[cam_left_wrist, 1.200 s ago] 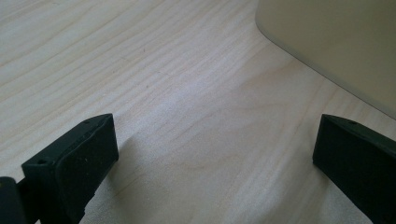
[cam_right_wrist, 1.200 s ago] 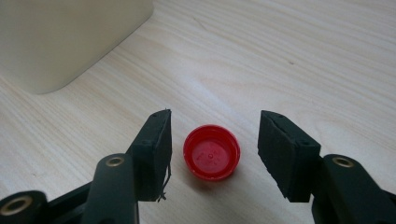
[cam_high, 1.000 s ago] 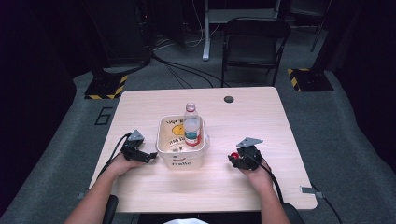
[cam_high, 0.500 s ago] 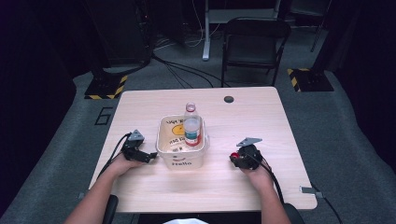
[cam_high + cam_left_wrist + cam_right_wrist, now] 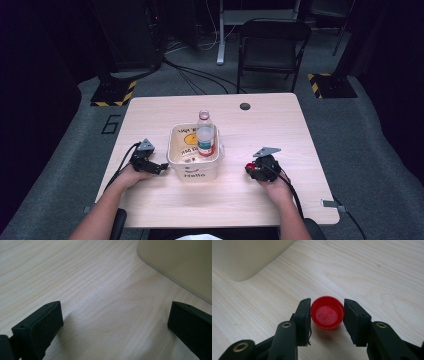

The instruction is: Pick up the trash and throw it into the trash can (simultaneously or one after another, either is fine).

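Nothing has visibly shifted over the last second; both hands rest as before. At left, the left gripper (image 5: 161, 167) lies on the wooden table (image 5: 260, 195) with its jaws spread wide on nothing, just beside the one cream tub (image 5: 194, 170). One uncapped clear bottle (image 5: 205, 136) stands upright inside the tub. At right, the right gripper (image 5: 326, 315) has its jaws clasped on one red bottle cap (image 5: 327, 312), inner side up, low over the table.

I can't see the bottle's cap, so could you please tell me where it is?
The red cap sits between the right tool's jaws, low over the table, right of the tub.
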